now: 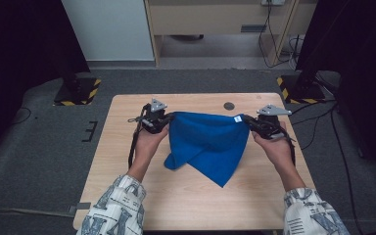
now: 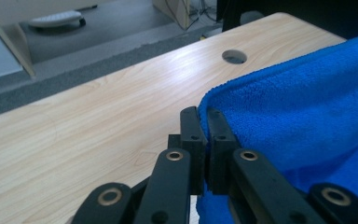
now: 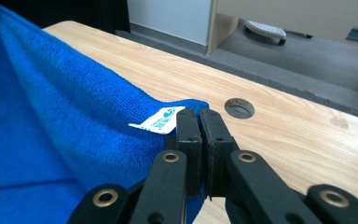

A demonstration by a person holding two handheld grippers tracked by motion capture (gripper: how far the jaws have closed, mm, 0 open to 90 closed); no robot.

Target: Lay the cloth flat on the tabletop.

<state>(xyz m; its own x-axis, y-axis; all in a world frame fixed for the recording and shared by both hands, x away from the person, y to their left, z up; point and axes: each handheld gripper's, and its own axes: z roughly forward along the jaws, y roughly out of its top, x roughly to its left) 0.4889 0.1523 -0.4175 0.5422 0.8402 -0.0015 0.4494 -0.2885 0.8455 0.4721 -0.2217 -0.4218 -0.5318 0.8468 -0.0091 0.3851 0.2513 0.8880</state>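
Blue microfibre cloth (image 1: pixel 209 142) hangs stretched between two grippers above the light wooden desk (image 1: pixel 127 161), its lower point draping onto the desktop. White label (image 3: pixel 161 120) at the right-hand corner. Left gripper (image 1: pixel 169 119): jaws clamped on the cloth's left corner. Right gripper (image 1: pixel 245 119): jaws clamped on the labelled corner. Round cable hole (image 1: pixel 229 105) beyond the cloth.

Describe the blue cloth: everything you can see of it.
The blue cloth is a soft, fuzzy towel, microfibre by its look, with a small white label at one corner. The left gripper and the right gripper are each shut on an upper corner, holding its top edge stretched between them above the wooden table. The rest hangs down in folds to a point, its lower part draping onto the table.
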